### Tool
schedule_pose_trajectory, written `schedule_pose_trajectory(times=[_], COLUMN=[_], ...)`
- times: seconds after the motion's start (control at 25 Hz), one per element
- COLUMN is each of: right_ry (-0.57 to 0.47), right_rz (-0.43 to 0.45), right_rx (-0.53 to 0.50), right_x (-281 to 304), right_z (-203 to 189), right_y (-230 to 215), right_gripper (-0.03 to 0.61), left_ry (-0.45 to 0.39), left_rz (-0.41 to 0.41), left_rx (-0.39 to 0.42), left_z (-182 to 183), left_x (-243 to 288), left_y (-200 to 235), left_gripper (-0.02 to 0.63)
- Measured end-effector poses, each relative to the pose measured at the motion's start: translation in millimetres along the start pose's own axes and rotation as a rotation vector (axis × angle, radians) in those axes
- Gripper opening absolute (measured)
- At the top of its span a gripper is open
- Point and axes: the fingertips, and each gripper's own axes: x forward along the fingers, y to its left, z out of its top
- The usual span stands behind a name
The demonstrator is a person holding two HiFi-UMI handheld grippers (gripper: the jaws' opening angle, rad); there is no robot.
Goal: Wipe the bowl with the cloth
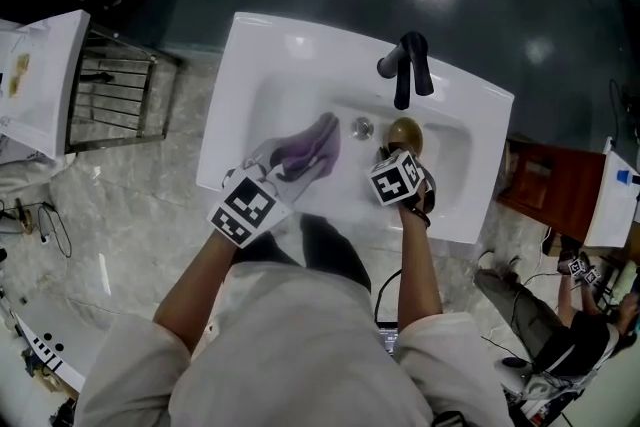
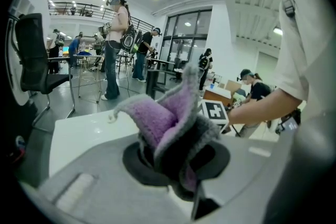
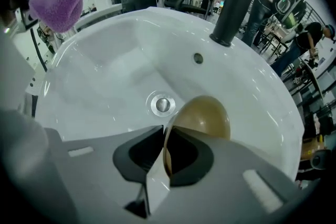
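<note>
Over the white ceramic sink [image 1: 262,50], the left hand-held gripper [image 2: 176,160] clamps a fluffy purple cloth [image 2: 157,118]. Only its own view shows the right hand-held gripper [image 3: 165,152] pinching the round brown bowl [image 3: 206,117] by its rim.

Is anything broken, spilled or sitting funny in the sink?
Nothing looks broken or spilled. The only odd-looking thing is the brown bowl. It is tipped up on its edge inside the white sink, because the right gripper pinches its rim. The purple cloth is bunched up in the left gripper.
</note>
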Motion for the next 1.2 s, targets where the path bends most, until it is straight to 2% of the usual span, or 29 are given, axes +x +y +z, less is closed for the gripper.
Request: schedule_pose_trajectory(times=[0.28, 0.56, 0.88, 1.2], right_ry=[-0.105, -0.283, -0.467, -0.616], right_rz=[0.053, 0.115, 0.119, 0.095], right_rx=[0.079, 0.186, 0.241, 0.318], right_x=[-48.8, -108.5, -177.1, -239.1], right_z=[13.9, 37.9, 53.3, 37.3], right_y=[3.2, 7.3, 9.0, 8.8], right_gripper=[0.026, 0.026, 0.026, 0.026], left_ry=[-0.025, -0.067, -0.128, -0.193], left_rz=[-0.014, -0.016, -0.009, -0.046], left_rx=[0.036, 0.077, 0.122, 0.193], left_z=[16.8, 37.4, 64.1, 92.3], left_x=[-8.9, -19.7, -33.4, -37.5], left_y=[-11.3, -24.1, -42.6, -77.3], left_gripper=[0.074, 0.074, 0.074, 0.074])
